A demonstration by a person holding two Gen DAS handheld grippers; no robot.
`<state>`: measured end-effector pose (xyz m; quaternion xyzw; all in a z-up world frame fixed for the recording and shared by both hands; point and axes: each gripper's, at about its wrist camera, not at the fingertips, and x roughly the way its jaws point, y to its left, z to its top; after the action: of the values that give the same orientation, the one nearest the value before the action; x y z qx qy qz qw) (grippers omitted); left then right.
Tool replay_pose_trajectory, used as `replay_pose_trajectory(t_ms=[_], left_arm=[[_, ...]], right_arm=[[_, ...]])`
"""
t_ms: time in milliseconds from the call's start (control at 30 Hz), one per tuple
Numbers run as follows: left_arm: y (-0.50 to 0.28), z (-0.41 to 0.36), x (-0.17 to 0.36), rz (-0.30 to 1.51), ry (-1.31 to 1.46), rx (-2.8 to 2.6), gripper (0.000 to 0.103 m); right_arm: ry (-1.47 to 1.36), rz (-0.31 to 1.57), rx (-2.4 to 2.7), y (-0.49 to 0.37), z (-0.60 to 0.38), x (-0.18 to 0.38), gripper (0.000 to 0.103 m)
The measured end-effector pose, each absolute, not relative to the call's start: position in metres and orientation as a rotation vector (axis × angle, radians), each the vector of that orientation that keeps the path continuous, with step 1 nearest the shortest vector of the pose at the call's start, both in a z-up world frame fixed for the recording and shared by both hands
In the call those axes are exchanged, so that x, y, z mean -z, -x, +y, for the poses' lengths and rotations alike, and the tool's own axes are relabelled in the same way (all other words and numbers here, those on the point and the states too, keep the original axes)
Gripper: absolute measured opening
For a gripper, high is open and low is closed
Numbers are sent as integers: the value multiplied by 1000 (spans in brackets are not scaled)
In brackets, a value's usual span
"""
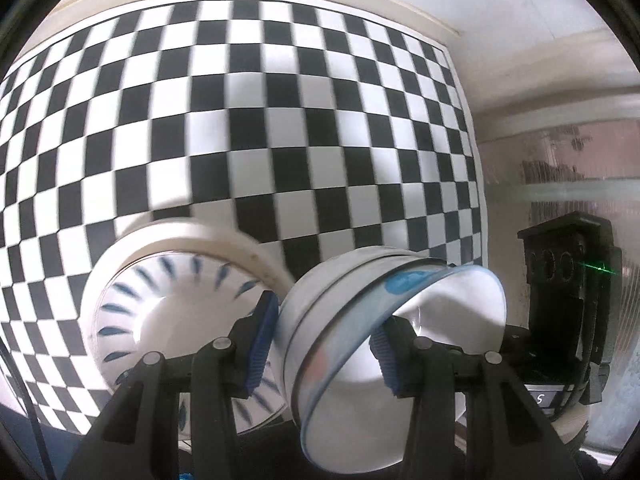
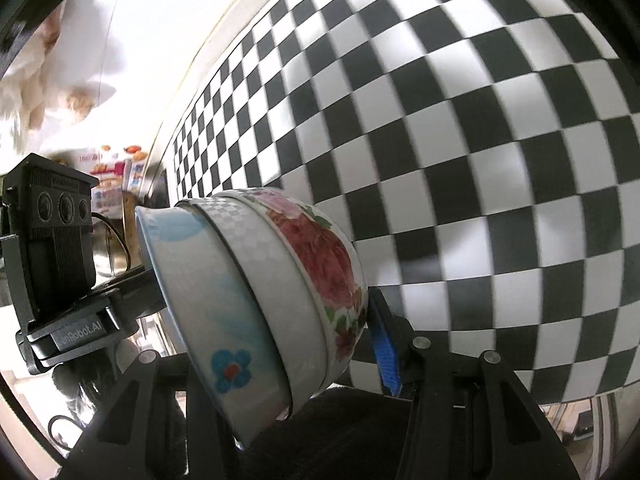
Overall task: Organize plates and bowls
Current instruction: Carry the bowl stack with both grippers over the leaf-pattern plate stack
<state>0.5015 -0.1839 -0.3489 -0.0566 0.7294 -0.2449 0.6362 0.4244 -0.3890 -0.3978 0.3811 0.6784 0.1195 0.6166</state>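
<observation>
Left wrist view, from left to right: a stack of white ceramic plates with blue radial dashes (image 1: 160, 304) is lying on the black-and-white checkered tabletop (image 1: 240, 120), tilted in the fisheye view; just to its right, a nested stack of white ceramic bowls (image 1: 344, 320) is being held on its side, clear of the tabletop, its mouth facing right. The left tool (image 1: 326, 344) is pinching this stack, one blue ribbed pad (image 1: 262, 344) pressing on the outer wall and the other blue pad (image 1: 386, 356) sitting inside the innermost bowl's light blue rim. At the far right, the black body of the right tool (image 1: 568, 280) is appearing beside the bowls, with a pinkish translucent wall surface behind it. Right wrist view, from left to right: a blurred pale figure is occupying the upper left corner; below it, the black body of the left tool (image 2: 56, 248) is reaching in toward the bowls. At centre, the same stack of bowls (image 2: 260, 304) is showing three layers: an innermost bowl with a blue flower (image 2: 230, 364), a middle bowl with a faint grey check pattern (image 2: 256, 252), and an outer bowl with red roses (image 2: 324, 264). The right tool (image 2: 280, 360) is gripping the stack across its walls, its right-hand blue pad (image 2: 384, 356) pressing on the rose bowl, while the left-hand finger is hidden behind the rim. The checkered tabletop (image 2: 480, 140) is filling the right of the view, blurred.
</observation>
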Motion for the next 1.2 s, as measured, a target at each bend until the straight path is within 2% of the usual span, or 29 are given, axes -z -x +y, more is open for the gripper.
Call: replay_pose_trajectory(t_ms=[367, 1200], left_arm=[[-492, -119, 358, 1664, 203, 440, 42], [-490, -67, 394, 1724, 316, 277, 42]], right_arm=[[-780, 1637, -387, -440, -329, 405, 50], [-647, 1770, -515, -472, -251, 454, 50]])
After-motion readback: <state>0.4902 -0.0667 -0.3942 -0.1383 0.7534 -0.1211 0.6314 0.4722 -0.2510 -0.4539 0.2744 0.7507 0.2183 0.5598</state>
